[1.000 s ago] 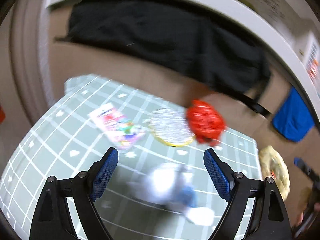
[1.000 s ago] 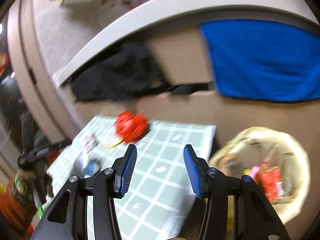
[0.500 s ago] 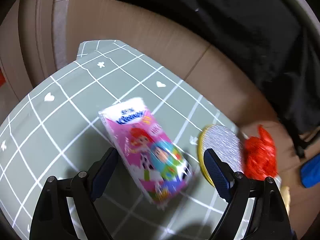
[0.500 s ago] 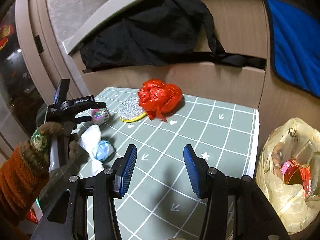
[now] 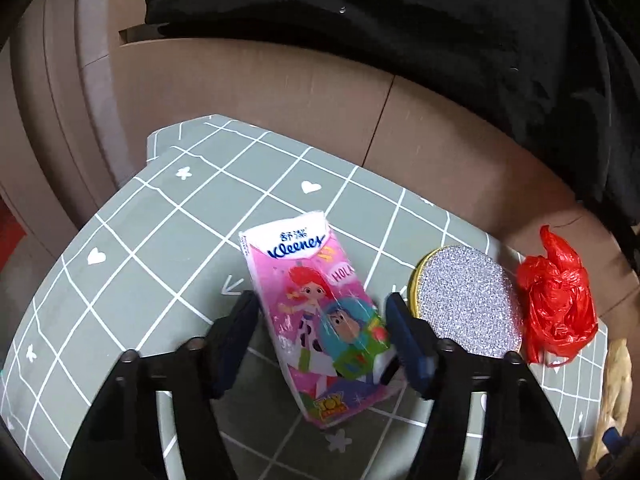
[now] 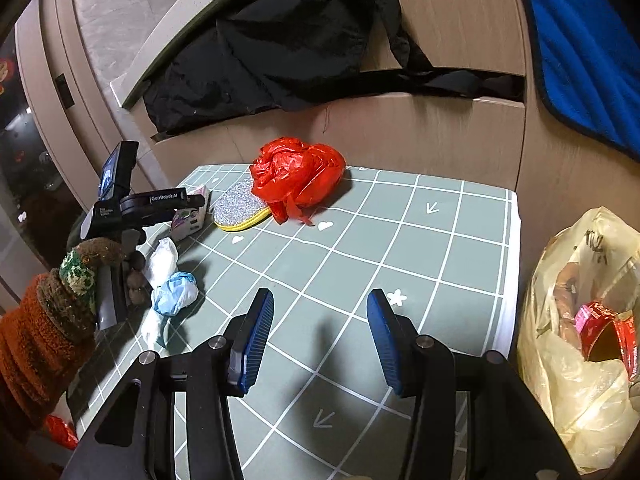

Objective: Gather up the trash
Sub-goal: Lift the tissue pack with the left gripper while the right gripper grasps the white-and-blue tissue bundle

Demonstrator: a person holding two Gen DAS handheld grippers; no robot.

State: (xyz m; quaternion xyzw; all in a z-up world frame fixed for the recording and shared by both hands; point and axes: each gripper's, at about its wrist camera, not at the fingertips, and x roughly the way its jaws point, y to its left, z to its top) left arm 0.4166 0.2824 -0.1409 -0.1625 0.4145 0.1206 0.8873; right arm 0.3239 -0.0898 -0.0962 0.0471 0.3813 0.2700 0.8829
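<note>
- Since the earlier left wrist view the left gripper (image 5: 320,320) has come down over the pink plastic-wrapped Kleenex tissue pack with cartoon print (image 5: 316,320), and its jaws have just been closing around it; the pack lies between the blue pads, but I cannot tell whether they press on it yet.
- The pack lies flat on the grey-green grid-patterned table (image 5: 140,240), long axis pointing away from the gripper.
- Just right of the pack sits a round silver scouring pad with a yellow rim (image 5: 468,300); beyond that, a crumpled red plastic bag (image 5: 556,304).
- Handling, as I judge it: light, soft, glossy film that may slip. Squeeze across the narrow width near the middle, firmly enough to dent it.
- The right gripper (image 6: 320,336) hangs part open, holding nothing, well right of the pack.
- A yellowish translucent trash bag (image 6: 580,340) waits past the table's right edge.
</note>
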